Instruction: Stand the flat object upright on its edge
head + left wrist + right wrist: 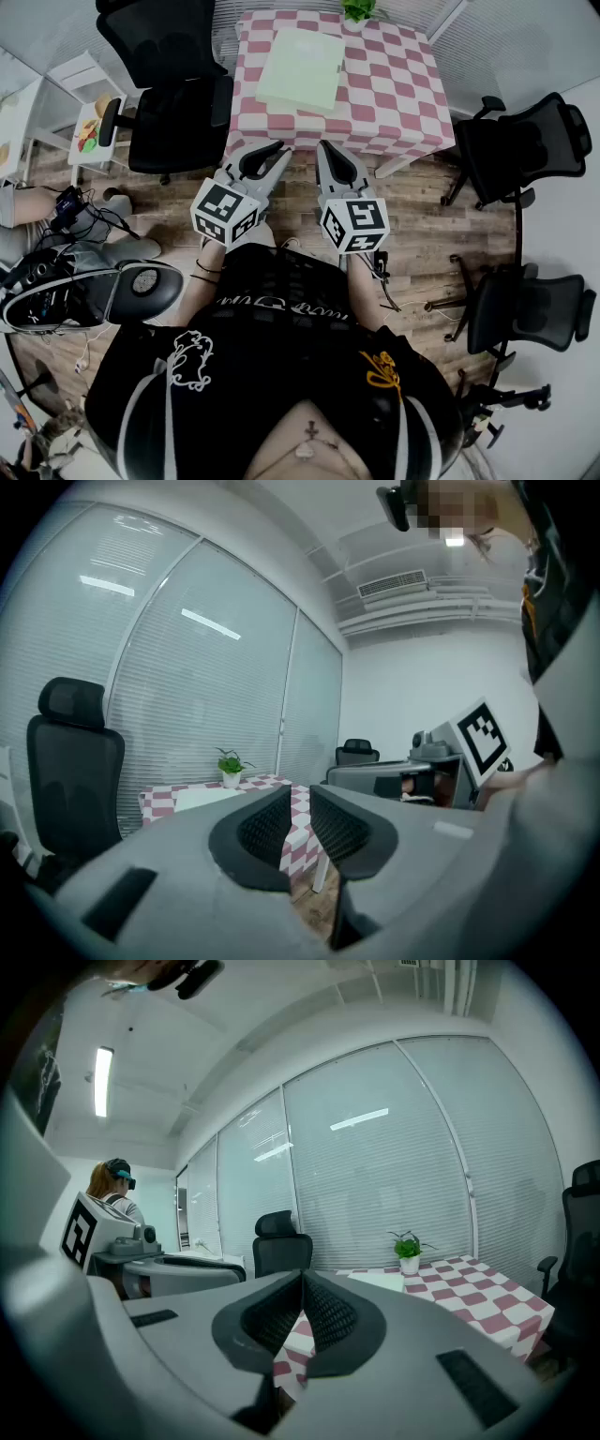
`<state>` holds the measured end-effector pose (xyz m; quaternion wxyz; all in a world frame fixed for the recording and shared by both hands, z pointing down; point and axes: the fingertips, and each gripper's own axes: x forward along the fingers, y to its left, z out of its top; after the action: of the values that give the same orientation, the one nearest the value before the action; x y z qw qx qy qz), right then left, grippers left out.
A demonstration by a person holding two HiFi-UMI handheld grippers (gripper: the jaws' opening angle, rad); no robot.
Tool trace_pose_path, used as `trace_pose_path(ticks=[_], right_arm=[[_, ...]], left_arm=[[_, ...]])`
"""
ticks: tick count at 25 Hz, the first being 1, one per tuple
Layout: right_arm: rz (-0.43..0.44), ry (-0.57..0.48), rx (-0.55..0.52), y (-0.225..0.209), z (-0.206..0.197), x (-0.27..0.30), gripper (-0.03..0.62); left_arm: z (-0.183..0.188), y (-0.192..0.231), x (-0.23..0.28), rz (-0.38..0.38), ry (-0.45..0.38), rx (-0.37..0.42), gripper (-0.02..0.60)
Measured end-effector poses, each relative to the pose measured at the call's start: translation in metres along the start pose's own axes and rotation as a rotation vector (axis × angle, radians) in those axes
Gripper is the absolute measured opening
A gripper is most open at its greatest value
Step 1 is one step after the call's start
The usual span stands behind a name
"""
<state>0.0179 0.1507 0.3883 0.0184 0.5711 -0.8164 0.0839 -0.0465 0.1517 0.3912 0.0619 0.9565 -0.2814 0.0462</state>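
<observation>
Closest to the head camera is my black shirt (281,375), which fills the view from 5 to 7 o'clock. Just above it I hold both tools over the wooden floor (422,206), with their tips towards 12 o'clock.

On the left gripper (277,150) the jaws are closed. Its own view shows only a thin slit between the dark ribbed pads (264,825), and nothing is in that slit. On the right gripper (324,148) the jaws are pressed together, the pads (330,1314) meet at the tips, and they hold nothing. The two tools are side by side, near each other but not touching, and each marker cube sits at the end towards me.

At 12 o'clock stands the desk (394,84), covered with a pink and white checked cloth. The flat object (302,67), a pale green board, lies flat on this cloth, a little to the 11 o'clock side of the middle. Both tools are apart from it, just before the near edge of the desk. A small potted plant (359,11) stands at the far edge, at about 1 o'clock from the board.

One black office chair (169,84) is at 10 o'clock beside the desk. Two more chairs (534,141) are at 3 o'clock.
</observation>
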Motion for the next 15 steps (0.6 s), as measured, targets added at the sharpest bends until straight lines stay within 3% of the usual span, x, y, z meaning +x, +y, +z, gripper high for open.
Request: trace_pose_path(ticks=[15], right_arm=[[0.033, -0.005, 0.007, 0.001, -0.001, 0.015, 0.017]], left_arm=[[0.0, 0.01, 0.001, 0.018, 0.026, -0.001, 0.072]])
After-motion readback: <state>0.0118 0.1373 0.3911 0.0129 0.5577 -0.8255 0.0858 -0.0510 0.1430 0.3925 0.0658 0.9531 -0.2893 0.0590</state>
